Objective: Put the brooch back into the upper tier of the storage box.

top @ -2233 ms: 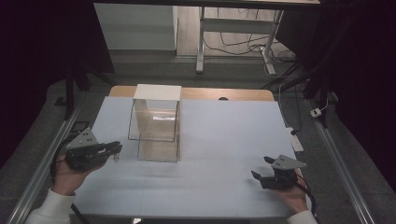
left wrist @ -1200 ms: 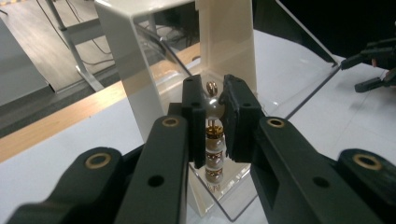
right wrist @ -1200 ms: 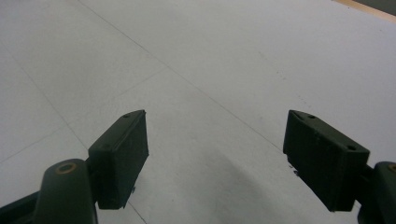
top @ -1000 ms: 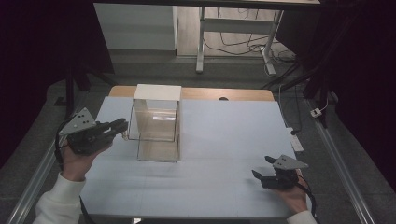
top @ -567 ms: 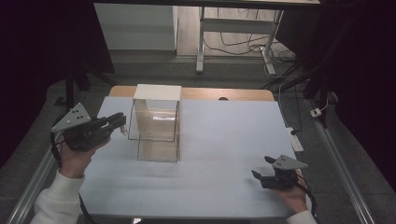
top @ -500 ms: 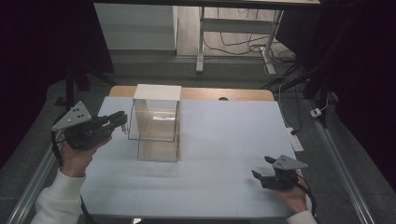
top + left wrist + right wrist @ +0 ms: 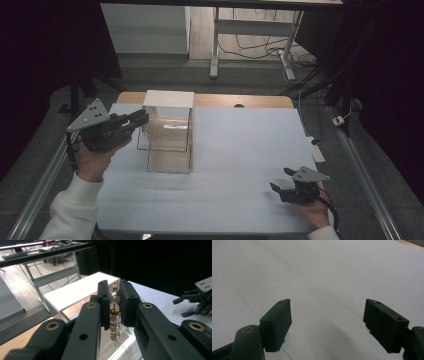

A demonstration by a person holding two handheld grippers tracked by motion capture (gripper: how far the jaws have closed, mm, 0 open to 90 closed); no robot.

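Note:
My left gripper (image 7: 140,118) is raised at the left of the table, its tips at the upper left edge of a clear box with a white top (image 7: 168,131). In the left gripper view the left gripper (image 7: 115,302) is shut on a string of pearl and gold beads (image 7: 114,315), which hangs upright between the pads above the white box top (image 7: 75,292). My right gripper (image 7: 281,181) rests low at the table's front right, open. In the right gripper view the right gripper (image 7: 327,325) has nothing between its pads, just the pale table surface (image 7: 317,272).
The pale blue-grey mat (image 7: 240,150) covers the table, with a wooden strip (image 7: 250,101) along its far edge. Metal rails (image 7: 360,170) run along both sides. A desk frame and cables (image 7: 250,45) stand on the floor beyond. The other gripper (image 7: 197,298) appears far right in the left gripper view.
My left gripper has lifted from the table's left edge and moved forward and right, up to the clear box. The right gripper has stayed in place.

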